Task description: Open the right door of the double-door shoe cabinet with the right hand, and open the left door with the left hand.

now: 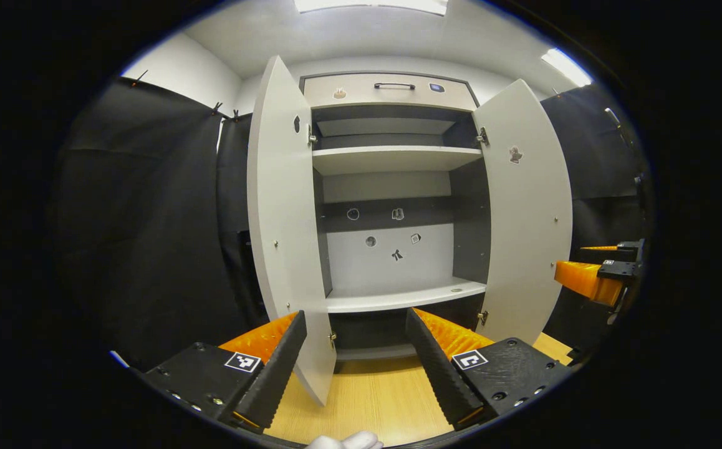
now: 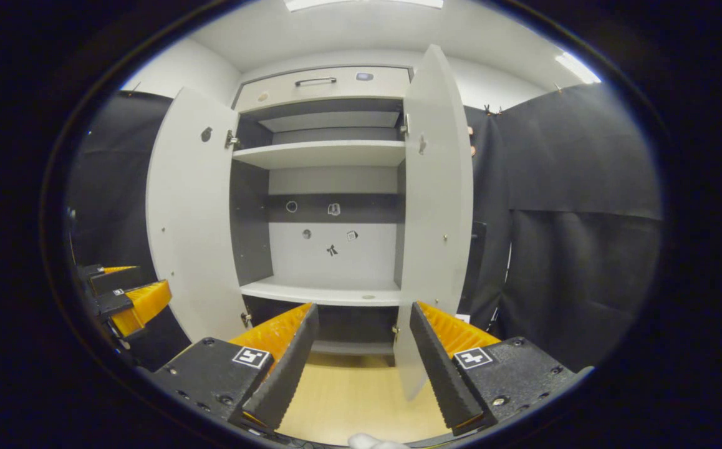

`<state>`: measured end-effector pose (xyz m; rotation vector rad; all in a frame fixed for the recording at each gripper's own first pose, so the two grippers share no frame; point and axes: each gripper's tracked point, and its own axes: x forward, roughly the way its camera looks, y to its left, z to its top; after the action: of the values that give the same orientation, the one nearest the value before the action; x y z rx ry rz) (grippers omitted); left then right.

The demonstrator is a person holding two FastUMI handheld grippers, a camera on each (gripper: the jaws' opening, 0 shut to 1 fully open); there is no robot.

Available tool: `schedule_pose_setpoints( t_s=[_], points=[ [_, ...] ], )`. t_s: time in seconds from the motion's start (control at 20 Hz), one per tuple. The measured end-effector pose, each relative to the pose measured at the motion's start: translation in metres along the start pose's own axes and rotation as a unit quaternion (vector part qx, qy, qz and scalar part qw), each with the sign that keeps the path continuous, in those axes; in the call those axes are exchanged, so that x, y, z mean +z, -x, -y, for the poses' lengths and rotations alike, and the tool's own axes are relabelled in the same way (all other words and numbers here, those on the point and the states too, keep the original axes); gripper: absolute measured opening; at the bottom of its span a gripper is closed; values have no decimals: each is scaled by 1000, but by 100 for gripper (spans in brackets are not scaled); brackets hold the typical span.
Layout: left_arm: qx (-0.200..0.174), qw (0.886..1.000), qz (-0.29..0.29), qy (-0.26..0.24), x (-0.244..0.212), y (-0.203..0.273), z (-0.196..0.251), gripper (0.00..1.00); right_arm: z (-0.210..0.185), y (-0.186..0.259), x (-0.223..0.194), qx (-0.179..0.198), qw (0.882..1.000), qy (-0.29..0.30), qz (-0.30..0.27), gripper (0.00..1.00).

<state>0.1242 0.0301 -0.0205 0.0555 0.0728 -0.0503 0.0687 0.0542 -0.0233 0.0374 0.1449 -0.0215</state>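
The shoe cabinet (image 1: 392, 162) stands with both doors swung out, its shelves bare. In the left gripper view the left door (image 1: 283, 237) is seen nearly edge-on and the right door (image 1: 529, 212) angles outward. My left gripper (image 1: 355, 368) is open, and the left door's lower edge hangs between its fingers, close to the left finger (image 1: 274, 368). In the right gripper view the right door (image 2: 436, 206) is edge-on and its lower corner sits beside the right finger (image 2: 439, 368) of my open right gripper (image 2: 361, 362). The left door (image 2: 192, 218) shows there too.
A drawer with a dark handle (image 1: 394, 86) tops the cabinet. A light wooden surface (image 1: 367, 399) lies below the doors. The right gripper (image 1: 592, 277) appears at the far right of the left gripper view, and the left gripper (image 2: 130, 293) at the far left of the right gripper view.
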Motion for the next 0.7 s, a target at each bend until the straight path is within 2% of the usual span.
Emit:
schedule_pose_setpoints(
  t_s=[0.05, 0.5, 0.55, 0.7],
  points=[
    [1, 1000, -1, 2, 0, 0, 0, 95, -1, 1, -1, 0, 1000, 1, 0, 93],
    [-1, 1000, 12, 4, 13, 5, -3, 95, -5, 4, 6, 0, 1000, -1, 8, 92],
    [-3, 1000, 13, 3, 15, 6, -3, 100, -5, 4, 7, 0, 1000, 0, 9, 92],
    [-4, 1000, 15, -1, 17, 7, -4, 95, -7, 7, 9, -1, 1000, 1, 12, 93]
  ],
)
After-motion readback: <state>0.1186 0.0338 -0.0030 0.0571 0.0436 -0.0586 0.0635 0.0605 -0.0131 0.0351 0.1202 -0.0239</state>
